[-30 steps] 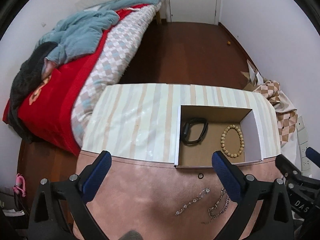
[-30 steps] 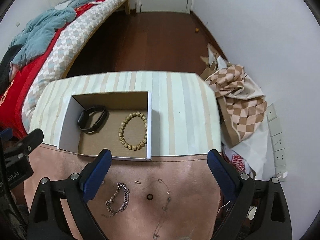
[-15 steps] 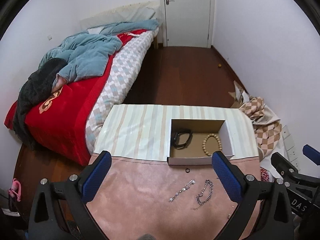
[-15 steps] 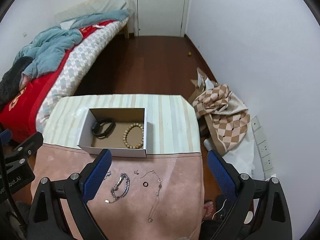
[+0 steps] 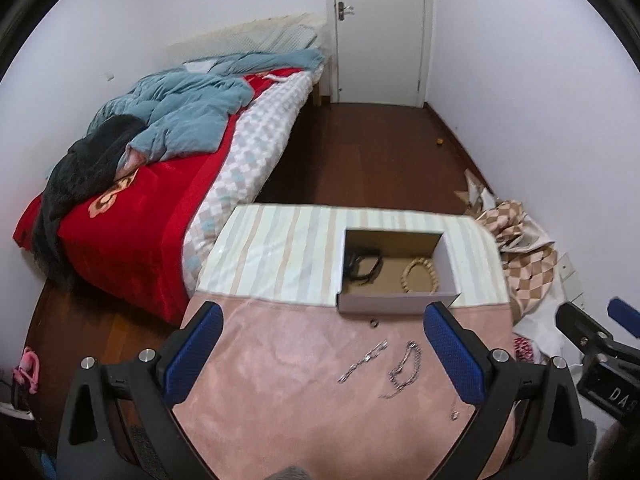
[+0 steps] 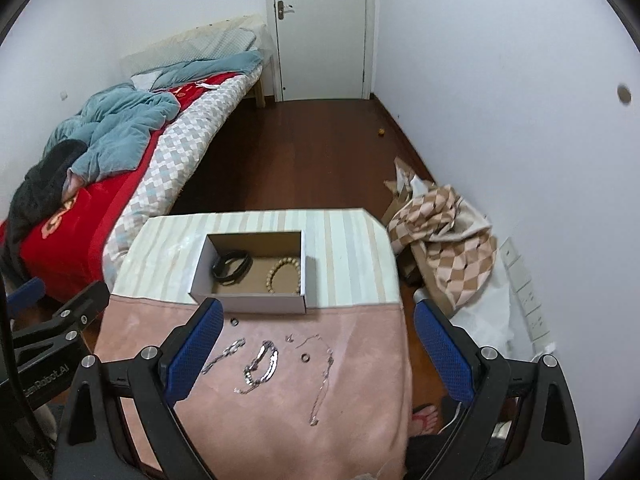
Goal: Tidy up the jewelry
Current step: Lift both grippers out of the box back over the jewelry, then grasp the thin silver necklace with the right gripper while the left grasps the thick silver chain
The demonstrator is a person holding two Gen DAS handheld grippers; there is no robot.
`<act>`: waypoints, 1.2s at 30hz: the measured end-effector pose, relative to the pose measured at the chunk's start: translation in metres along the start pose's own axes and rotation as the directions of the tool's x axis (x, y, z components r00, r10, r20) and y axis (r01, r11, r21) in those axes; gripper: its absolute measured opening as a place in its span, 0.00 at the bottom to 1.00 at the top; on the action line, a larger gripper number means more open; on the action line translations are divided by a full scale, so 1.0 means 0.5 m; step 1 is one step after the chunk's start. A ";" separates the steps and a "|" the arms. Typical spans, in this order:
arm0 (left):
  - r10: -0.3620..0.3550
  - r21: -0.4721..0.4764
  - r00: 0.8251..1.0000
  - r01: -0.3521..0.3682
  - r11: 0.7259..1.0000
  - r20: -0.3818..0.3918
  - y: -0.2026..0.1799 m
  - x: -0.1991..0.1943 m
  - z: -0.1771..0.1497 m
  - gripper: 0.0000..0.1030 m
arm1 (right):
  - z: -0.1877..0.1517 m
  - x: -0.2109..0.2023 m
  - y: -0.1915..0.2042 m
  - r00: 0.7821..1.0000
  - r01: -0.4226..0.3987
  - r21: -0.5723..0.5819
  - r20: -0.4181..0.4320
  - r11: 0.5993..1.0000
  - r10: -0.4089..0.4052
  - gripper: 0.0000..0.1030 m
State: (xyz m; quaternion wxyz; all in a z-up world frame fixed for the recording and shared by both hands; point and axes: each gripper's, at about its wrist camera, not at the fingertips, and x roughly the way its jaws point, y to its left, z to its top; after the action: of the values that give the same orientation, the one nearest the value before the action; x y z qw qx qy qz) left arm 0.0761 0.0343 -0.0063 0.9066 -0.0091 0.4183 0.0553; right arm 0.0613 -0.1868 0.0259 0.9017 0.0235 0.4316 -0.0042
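Both blue-padded grippers, left gripper (image 5: 324, 354) and right gripper (image 6: 318, 346), hang spread wide and empty above the pink cloth (image 6: 360, 400). Silver chains (image 6: 262, 366) and small rings (image 6: 305, 357) lie loose there, just before the open cardboard box (image 6: 248, 304) holding a black band (image 6: 232, 266) and beaded bracelet (image 6: 283, 274). The left tool's side reads partly "Robot.AI"; the right's shows "DAS".

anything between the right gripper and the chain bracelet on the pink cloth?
Nothing visible. The right gripper hangs open above the pink cloth, and the chain bracelet lies bare below it, apart from the necklace.
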 end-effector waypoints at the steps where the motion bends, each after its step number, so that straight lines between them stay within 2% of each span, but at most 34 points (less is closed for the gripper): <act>1: 0.008 -0.004 1.000 -0.008 1.000 -0.011 0.003 0.011 -0.012 0.99 | -0.012 0.012 -0.009 1.000 -0.003 0.014 -0.017 1.000 0.004 0.95; 5: 0.026 -0.012 0.994 -0.028 1.000 -0.102 0.016 0.078 -0.076 0.99 | -0.086 0.103 -0.051 0.989 -0.009 0.081 -0.143 0.997 0.021 0.95; 8: 0.064 0.002 0.984 -0.064 0.998 -0.169 0.023 0.134 -0.125 0.99 | -0.156 0.186 -0.068 0.970 -0.006 0.113 -0.241 0.994 0.034 0.93; 11: 0.095 0.014 0.971 -0.094 0.995 -0.219 0.028 0.180 -0.168 0.99 | -0.219 0.246 -0.072 0.950 0.005 0.118 -0.310 0.993 0.032 0.84; 14: 0.113 0.019 0.960 -0.111 0.994 -0.257 0.037 0.210 -0.201 0.99 | -0.274 0.282 -0.072 0.938 0.003 0.133 -0.344 0.991 0.043 0.76; 19: 0.118 0.030 0.947 -0.115 0.993 -0.297 0.039 0.239 -0.239 0.99 | -0.334 0.314 -0.068 0.927 -0.003 0.149 -0.371 0.989 0.058 0.66; 22: 0.118 0.039 0.941 -0.111 0.993 -0.318 0.037 0.254 -0.254 0.99 | -0.347 0.324 -0.053 0.933 -0.009 0.126 -0.355 0.992 0.053 0.63; 24: 0.120 0.043 0.938 -0.112 0.993 -0.326 0.035 0.262 -0.260 0.99 | -0.354 0.334 -0.035 0.935 -0.005 0.089 -0.354 0.996 0.037 0.56; 25: 0.119 0.044 0.937 -0.111 0.993 -0.330 0.034 0.264 -0.263 0.99 | -0.358 0.341 -0.028 0.933 0.004 0.073 -0.359 0.997 0.023 0.49; 28: 0.116 0.047 0.934 -0.107 0.993 -0.337 0.033 0.272 -0.266 0.99 | -0.360 0.341 -0.013 0.947 0.025 0.031 -0.322 0.999 -0.014 0.37; 30: 0.116 0.049 0.933 -0.105 0.993 -0.340 0.031 0.277 -0.265 0.99 | -0.360 0.342 -0.013 0.952 0.023 0.035 -0.306 0.999 -0.011 0.13; 31: 0.114 0.049 0.933 -0.103 0.993 -0.341 0.030 0.280 -0.263 0.99 | -0.359 0.341 -0.016 0.954 0.019 0.044 -0.301 0.999 -0.005 0.10; 36: 0.084 0.043 0.936 -0.073 0.996 -0.342 0.012 0.293 -0.241 0.99 | -0.345 0.324 -0.052 0.965 -0.008 0.122 -0.258 0.992 0.040 0.10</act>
State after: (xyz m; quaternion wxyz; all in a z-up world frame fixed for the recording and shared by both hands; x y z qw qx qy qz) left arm 0.0784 0.0462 -0.1956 0.8168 0.0116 0.5708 0.0828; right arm 0.0280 -0.2028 -0.2094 0.8342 0.0832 0.5449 -0.0161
